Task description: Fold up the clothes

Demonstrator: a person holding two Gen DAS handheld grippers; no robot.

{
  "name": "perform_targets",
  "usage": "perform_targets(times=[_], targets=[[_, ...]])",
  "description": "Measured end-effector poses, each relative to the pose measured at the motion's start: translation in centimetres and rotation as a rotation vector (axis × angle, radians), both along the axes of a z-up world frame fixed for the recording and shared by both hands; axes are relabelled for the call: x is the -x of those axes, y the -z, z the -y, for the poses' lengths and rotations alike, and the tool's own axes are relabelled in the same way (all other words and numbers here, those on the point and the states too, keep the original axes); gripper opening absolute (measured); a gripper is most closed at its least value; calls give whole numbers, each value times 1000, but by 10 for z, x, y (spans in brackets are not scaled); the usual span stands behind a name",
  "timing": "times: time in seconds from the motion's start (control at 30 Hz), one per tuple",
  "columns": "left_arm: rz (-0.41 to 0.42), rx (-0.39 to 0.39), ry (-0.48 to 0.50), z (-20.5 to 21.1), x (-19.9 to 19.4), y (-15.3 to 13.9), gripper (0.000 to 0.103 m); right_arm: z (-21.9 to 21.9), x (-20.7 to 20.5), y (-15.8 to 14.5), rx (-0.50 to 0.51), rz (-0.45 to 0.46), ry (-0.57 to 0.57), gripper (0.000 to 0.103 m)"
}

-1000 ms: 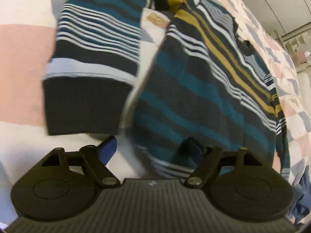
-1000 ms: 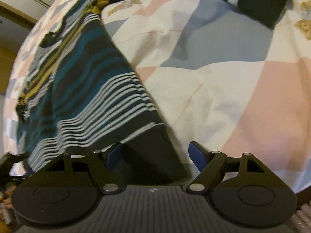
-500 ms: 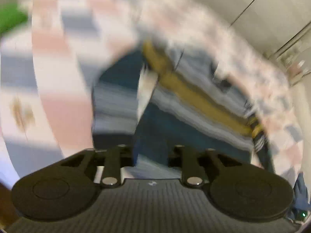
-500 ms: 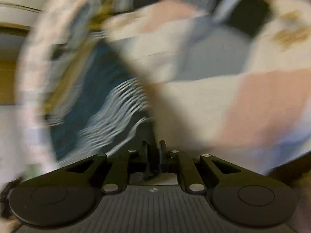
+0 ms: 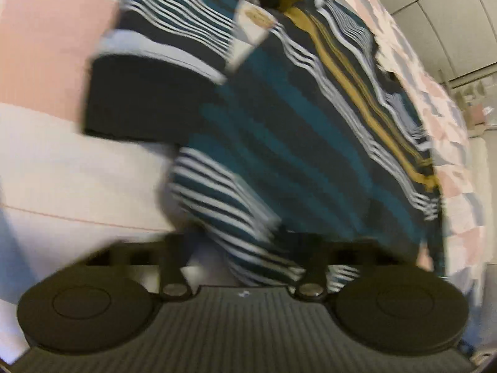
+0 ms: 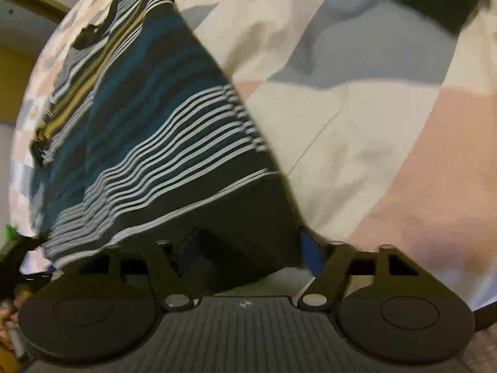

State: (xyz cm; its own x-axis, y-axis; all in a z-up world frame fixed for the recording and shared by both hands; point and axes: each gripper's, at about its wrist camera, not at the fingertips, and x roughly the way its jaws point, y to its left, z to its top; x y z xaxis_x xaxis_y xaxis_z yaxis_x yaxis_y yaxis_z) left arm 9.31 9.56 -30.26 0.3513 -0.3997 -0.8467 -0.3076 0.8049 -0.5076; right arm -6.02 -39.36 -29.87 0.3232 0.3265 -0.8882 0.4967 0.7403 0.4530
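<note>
I hold both grippers low over the checked bedsheet [image 6: 357, 118], pointing along it. My left gripper [image 5: 245, 248] stands wide open with the striped sweater [image 5: 310, 118] hem bunched between its fingers. My right gripper [image 6: 245, 248] is spread wide too, the sweater's dark ribbed hem [image 6: 236, 217] lying between its blue pads [image 6: 310, 251]

Half a second ago both grippers were pinched shut mid-swing. Now the left gripper [image 5: 245, 248] has spread wide with the sweater [image 5: 310, 124] hem bunched between its fingers, and the right gripper [image 6: 248, 251] has opened around the dark cuff [image 6: 242, 217].
</note>
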Motion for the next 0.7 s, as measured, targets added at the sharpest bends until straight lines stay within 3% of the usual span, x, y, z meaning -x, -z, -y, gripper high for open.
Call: perform_targets(times=[0.03, 0.13, 0.2, 0.27, 0.33, 0.37, 0.43, 0.5, 0.53, 0.63, 0.7], targets=[[23, 28, 13, 1, -1, -20, 17, 4, -3, -6, -26, 3, 6, 10], [94, 107, 55, 5, -5, -81, 11, 18, -13, -26, -104, 10, 22, 8], [166, 70, 138, 22, -19, -129, 12, 27, -19, -38, -157, 15, 34, 8], [218, 7, 220, 55, -46, -148, 18, 43, -29, -56, -146, 23, 74, 8], [189, -75, 289, 90, -69, -131, 25, 51, -38, -59, -106, 27, 113, 8], [156, -116, 317, 105, -77, -118, 22, 51, -39, -55, -103, 26, 121, 8], [91, -83, 318, 107, -71, -93, 25, 49, -43, -49, -96, 26, 135, 15], [35, -7, 229, 85, -47, -72, 40, 48, -46, -42, -90, 25, 150, 25], [11, 23, 163, 72, -38, -61, 45, 48, -48, -39, -86, 25, 157, 35], [-55, 120, -11, 41, -27, -33, 45, 46, -53, -29, -77, 24, 179, 40], [-44, 160, -62, 38, -39, -26, 45, 44, -57, -23, -70, 23, 193, 40]])
